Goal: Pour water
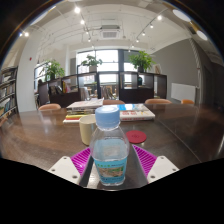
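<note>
I see the water bottle [110, 150] upright between my gripper [111, 163] pads, both pressing it; a cup [87, 127] stands just beyond.

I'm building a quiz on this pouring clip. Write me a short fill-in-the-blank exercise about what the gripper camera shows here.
1. The water bottle has a cap coloured ____.
2. The bottle stands ____ the gripper's two fingers.
3. Just beyond the bottle on the table stands a pale ____.
4. To the side of the bottle, further along the table, sits a small lid-like thing coloured ____.

Missing words: blue; between; cup; red
</note>
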### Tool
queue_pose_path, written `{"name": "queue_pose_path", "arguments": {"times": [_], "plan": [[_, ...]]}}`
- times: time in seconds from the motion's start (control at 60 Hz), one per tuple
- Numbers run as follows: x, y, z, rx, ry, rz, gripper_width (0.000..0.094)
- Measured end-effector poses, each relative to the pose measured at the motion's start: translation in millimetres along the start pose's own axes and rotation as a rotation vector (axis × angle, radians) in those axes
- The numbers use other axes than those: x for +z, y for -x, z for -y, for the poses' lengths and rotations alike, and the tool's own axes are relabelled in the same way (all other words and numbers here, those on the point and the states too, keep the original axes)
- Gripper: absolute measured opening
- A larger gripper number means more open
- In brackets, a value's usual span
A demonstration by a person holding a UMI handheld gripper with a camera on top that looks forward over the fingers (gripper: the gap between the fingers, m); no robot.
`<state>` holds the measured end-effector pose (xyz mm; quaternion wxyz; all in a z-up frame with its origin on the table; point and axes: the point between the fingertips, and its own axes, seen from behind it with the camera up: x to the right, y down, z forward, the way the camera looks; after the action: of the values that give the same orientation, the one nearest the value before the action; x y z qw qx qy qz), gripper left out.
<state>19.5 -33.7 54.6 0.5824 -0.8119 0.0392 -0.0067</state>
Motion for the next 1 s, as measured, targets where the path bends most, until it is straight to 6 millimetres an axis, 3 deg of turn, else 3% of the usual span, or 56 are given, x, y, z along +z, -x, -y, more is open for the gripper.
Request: {"name": "queue_pose_path", "arguments": {"times": [0.083, 0.1, 0.367, 0.517, 0.617, 0.833, 0.917, 1.0], "plan": [[4.7, 10.6, 3.7, -0.005, -0.029, 0.029, 0.0558], [5.3, 9.0, 4.2, -0.007, -0.031, 0.019, 0.0469], [8.2, 4.9, 2.5, -0.023, -0.021, -0.030, 0.0302], [8.5, 5.1, 2.1, -0.030, 0.018, -0.043, 0.0300], [13.1, -7.7, 13.0, -0.074, 0.044, -0.065, 0.0300], [55.0, -64.4, 54.2, -0.480, 0.142, -0.161, 0.0302], [77.3, -78.1, 82.3, -0.685, 0.149, -0.171, 0.0301], [94.4, -73.1, 97.9, -0.930, 0.170, -0.183, 0.0315]]}}
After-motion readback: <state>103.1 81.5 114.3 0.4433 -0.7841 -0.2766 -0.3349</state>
